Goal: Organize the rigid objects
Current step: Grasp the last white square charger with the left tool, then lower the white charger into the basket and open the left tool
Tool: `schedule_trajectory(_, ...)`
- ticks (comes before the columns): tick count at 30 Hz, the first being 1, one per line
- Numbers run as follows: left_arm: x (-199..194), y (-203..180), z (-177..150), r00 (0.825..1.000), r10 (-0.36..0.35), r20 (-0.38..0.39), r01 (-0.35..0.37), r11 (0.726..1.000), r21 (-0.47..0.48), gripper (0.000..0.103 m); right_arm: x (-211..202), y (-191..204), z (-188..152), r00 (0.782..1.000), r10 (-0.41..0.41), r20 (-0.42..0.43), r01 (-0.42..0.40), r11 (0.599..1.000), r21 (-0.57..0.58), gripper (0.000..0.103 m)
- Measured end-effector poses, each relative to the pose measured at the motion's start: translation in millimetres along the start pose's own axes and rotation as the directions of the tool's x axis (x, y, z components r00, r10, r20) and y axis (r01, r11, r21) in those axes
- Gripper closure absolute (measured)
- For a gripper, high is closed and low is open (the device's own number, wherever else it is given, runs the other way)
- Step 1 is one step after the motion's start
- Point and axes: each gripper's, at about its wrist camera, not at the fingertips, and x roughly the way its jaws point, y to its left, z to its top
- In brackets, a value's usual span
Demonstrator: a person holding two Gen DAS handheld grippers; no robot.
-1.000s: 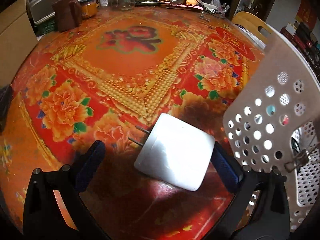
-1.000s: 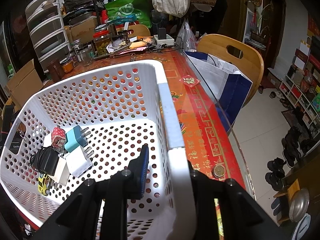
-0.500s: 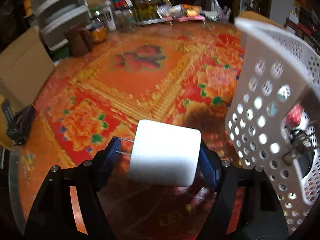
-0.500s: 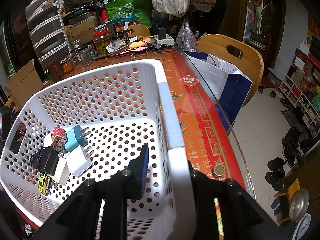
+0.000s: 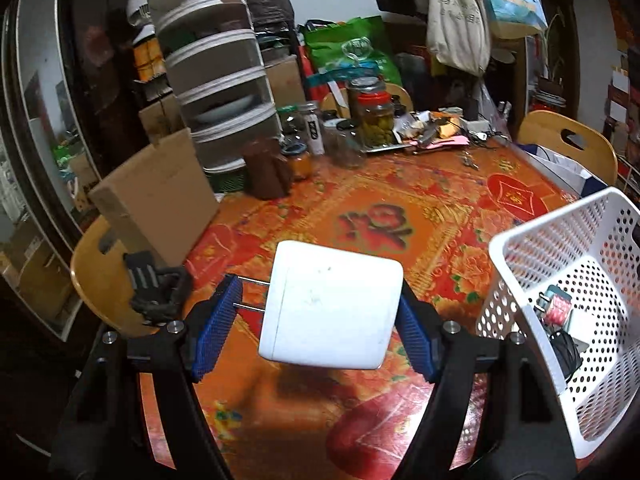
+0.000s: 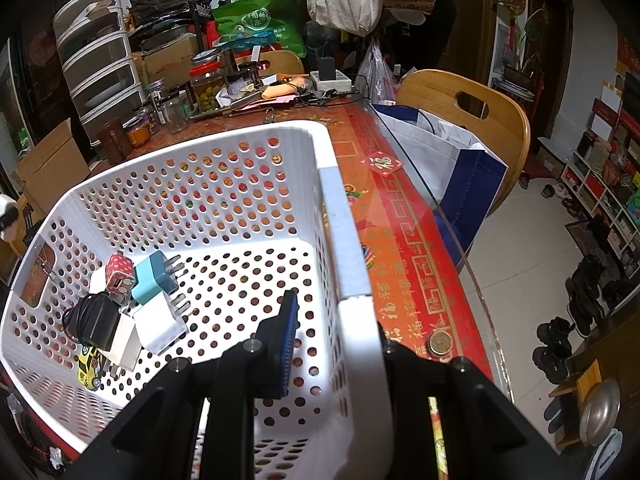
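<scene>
My left gripper is shut on a white square power adapter, its two prongs pointing left, held up above the red floral tablecloth. The white perforated basket stands just to its right. My right gripper is shut on the basket's right wall, one blue pad inside the basket. Inside the basket lie several chargers: a teal plug, a white plug, a pink one, a black adapter and a small yellow toy car.
Jars, a brown mug and clutter line the table's far edge. A cardboard box and a wooden chair with a black glove stand at left. Another wooden chair and a shopping bag are at right.
My left gripper closed on the white adapter and lifted it off the table, tilting upward so the room's back now shows. The right gripper and basket stayed still.
</scene>
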Motion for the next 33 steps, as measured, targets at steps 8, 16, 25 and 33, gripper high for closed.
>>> schedule_trajectory(8, -28, -18, 15, 0.998, -0.051, 0.022, 0.051, 0.999, 0.012, 0.031, 0, 0, 0, 1.000, -0.001, -0.001, 0.001, 1.000, 0.001, 0.081)
schedule_trajectory(16, -46, -54, 25, 0.994, -0.104, 0.038, 0.102, 0.993, 0.054, 0.031, -1, 2, 0, 1.000, 0.006, 0.003, -0.006, 1.000, -0.003, 0.081)
schedule_trajectory(25, -55, -88, 32, 0.990, -0.137, 0.031, 0.133, 0.987, 0.091, 0.031, -1, 1, 1, 1.000, 0.018, 0.010, -0.018, 1.000, -0.003, 0.081)
schedule_trajectory(33, -52, -146, 27, 0.971, -0.232, -0.059, 0.239, 0.953, 0.186, 0.031, -1, 0, 1, 1.000, 0.021, 0.011, -0.021, 1.000, -0.002, 0.081)
